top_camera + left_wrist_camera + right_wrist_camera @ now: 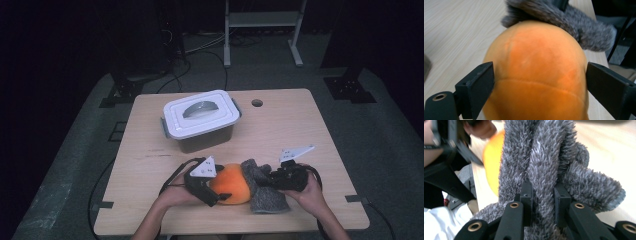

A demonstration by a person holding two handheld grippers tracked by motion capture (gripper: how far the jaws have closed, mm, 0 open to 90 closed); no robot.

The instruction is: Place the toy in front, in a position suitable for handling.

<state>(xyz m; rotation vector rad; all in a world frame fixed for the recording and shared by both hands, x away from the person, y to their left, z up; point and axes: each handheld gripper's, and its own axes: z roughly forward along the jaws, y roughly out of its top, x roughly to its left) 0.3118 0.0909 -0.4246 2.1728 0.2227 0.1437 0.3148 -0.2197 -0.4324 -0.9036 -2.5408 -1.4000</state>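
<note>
The plush toy [232,183] is lying at the near edge of the table [300,125], right between the two hands, its long axis running across the table from left to right. The round orange body is turned toward the left gripper [216,192], the grey furry part [265,187] toward the right gripper [264,181].

In the left gripper view the orange body [536,72] is seen bulging up between the jaws. The jaws are spread wide, one on each flank of the ball; a thin gap seems to be left at the right-hand jaw, so a firm squeeze is not shown there, and the ball is judged bracketed rather than clamped.

In the right gripper view the grey fur [541,165] is pinched hard: the jaws are pressed nearly together on a fold of the pile, with more fur bunched up beyond them.

The next move is judged to turn on this line-up, since the toy is stretched between both grippers and each end is nearest its own hand.

The orange surface is smooth, with a faint seam across it; the grey part is shaggy.

A lidded white box [200,120] is left well behind the toy, untouched.
</note>
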